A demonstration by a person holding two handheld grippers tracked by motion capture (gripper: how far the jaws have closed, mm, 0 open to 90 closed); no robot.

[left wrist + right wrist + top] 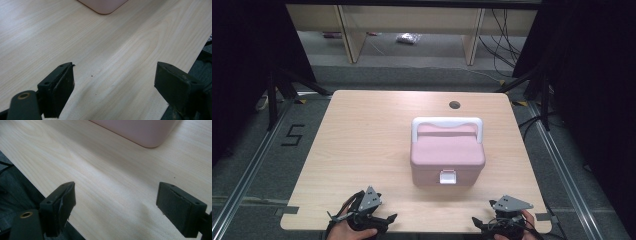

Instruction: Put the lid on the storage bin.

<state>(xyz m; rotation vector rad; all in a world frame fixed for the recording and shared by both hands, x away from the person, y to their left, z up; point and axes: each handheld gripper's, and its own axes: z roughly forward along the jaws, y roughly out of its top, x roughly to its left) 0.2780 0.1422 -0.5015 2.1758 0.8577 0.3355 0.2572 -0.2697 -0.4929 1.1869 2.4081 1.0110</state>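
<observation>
Pink box (447, 156) sits mid-tabletop, white latch (447, 177) facing 6 o'clock. Left gripper (371, 218) and right gripper (492, 223) fingers spread, holding nothing. Approach the latch squarely, steady the lid first.

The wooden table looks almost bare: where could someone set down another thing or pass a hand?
The light wooden table has one thing on it, a pink plastic box with a white handle and latch, right of centre. The whole left half is free, as is the far strip by the cable hole. The tightest room is the near edge, where the left gripper and right gripper hover.
</observation>
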